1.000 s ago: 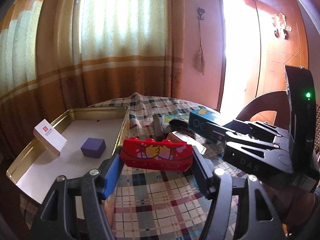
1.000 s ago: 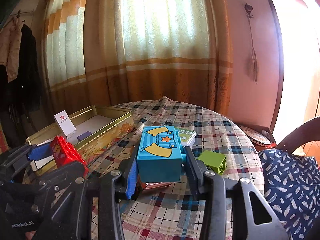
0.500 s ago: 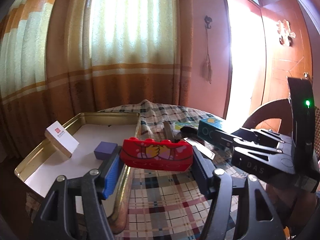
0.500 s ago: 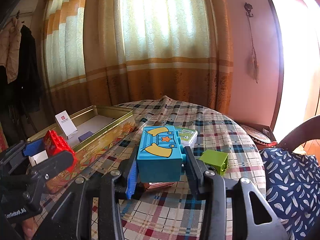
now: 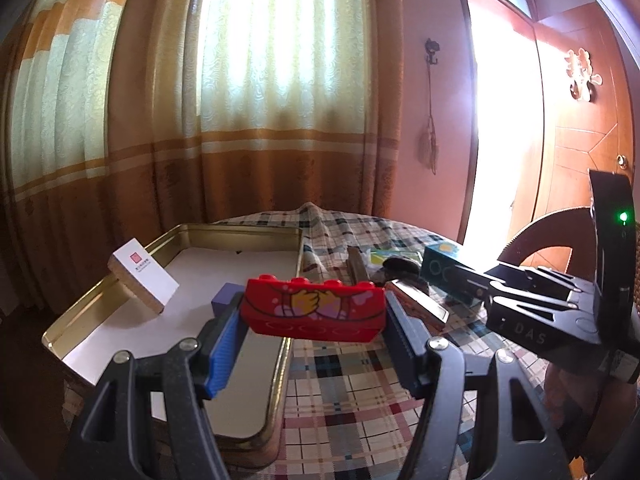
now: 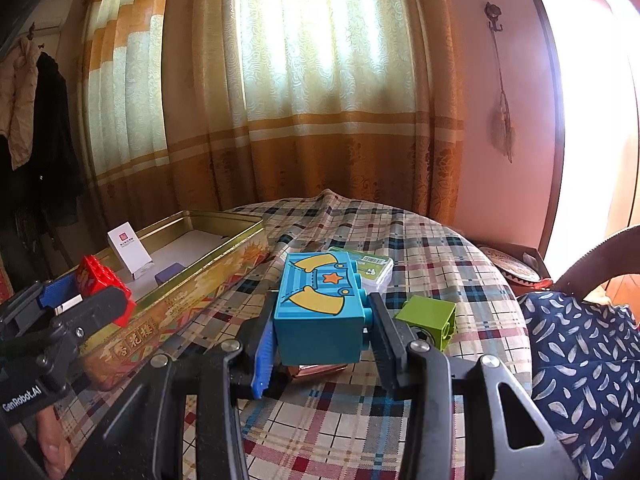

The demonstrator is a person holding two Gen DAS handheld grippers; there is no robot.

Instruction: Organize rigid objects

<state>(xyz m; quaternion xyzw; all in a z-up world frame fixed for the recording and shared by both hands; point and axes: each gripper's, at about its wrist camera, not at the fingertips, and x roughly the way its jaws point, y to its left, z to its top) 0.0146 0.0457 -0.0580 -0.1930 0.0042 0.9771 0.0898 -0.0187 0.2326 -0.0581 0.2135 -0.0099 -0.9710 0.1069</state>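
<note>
Red toy brick point(image 5: 316, 314): we hold it clamped in our left gripper point(image 5: 316, 344), above the gold tin's point(image 5: 248, 232) near right rim. Blue brick point(image 6: 320, 312): pinched in our right gripper point(image 6: 320, 354), right of the tin over the plaid cloth point(image 6: 420, 248). In the tin: white card box point(image 5: 142, 280), purple cube point(image 5: 226, 298). Right of the tin, on the cloth: green brick point(image 6: 426, 320).

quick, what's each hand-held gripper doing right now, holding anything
Left hand-held gripper: closed on the red brick.
Right hand-held gripper: closed on the blue brick.
</note>
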